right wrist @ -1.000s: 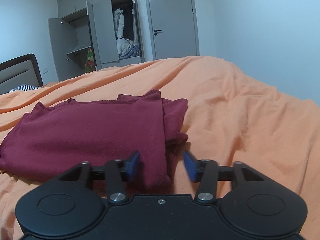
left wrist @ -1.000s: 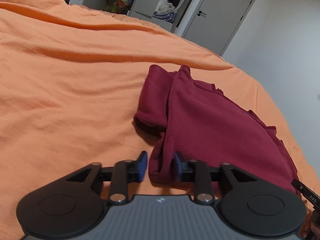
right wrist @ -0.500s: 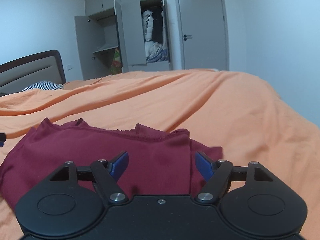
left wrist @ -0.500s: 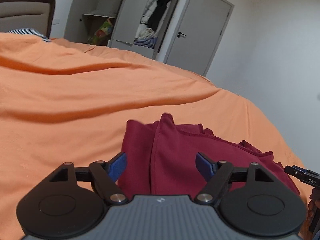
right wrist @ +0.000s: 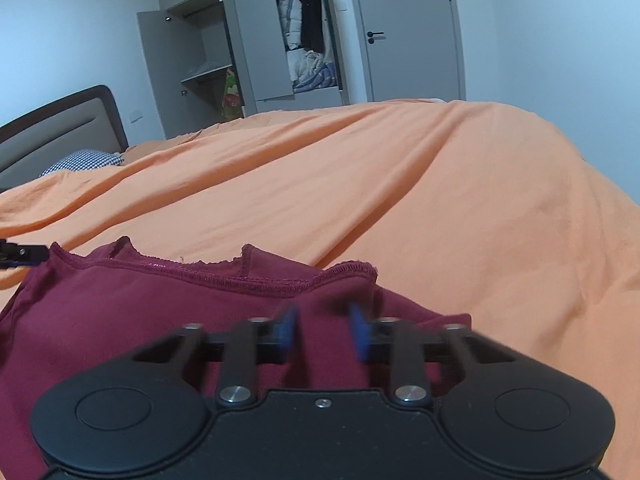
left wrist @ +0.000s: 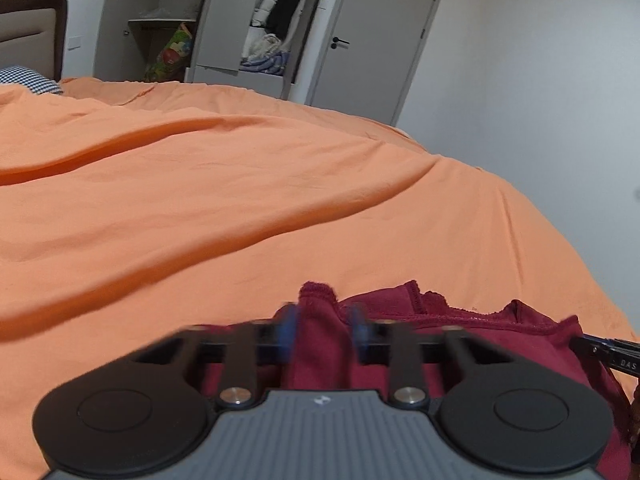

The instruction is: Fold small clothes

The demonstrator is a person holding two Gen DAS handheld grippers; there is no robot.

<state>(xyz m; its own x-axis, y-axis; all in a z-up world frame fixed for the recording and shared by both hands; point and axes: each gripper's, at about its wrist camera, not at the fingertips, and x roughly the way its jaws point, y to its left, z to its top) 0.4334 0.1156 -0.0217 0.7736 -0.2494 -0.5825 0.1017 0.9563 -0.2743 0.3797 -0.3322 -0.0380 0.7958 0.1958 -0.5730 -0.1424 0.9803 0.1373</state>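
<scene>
A maroon garment point(left wrist: 460, 344) lies folded on the orange bedspread point(left wrist: 240, 200), its stitched hem facing away from me. My left gripper point(left wrist: 323, 332) has its blurred blue fingers closed in on a raised ridge of cloth at the garment's left end. In the right wrist view the garment point(right wrist: 140, 312) spreads to the left, and my right gripper point(right wrist: 323, 332) pinches its right end just behind the hem. The other tool's tip shows at the edge of each view: the right tool's tip point(left wrist: 608, 354) and the left tool's tip point(right wrist: 24, 254).
The orange bedspread point(right wrist: 440, 200) stretches far ahead with long creases. A headboard point(right wrist: 60, 128) and a checked pillow point(right wrist: 84, 160) lie at the far left. An open grey wardrobe point(right wrist: 280, 40) and a shut door point(right wrist: 408, 28) stand behind the bed.
Both grippers stood wide open half a second ago and have since closed onto the garment. Both have dropped lower and moved forward toward the hem.
</scene>
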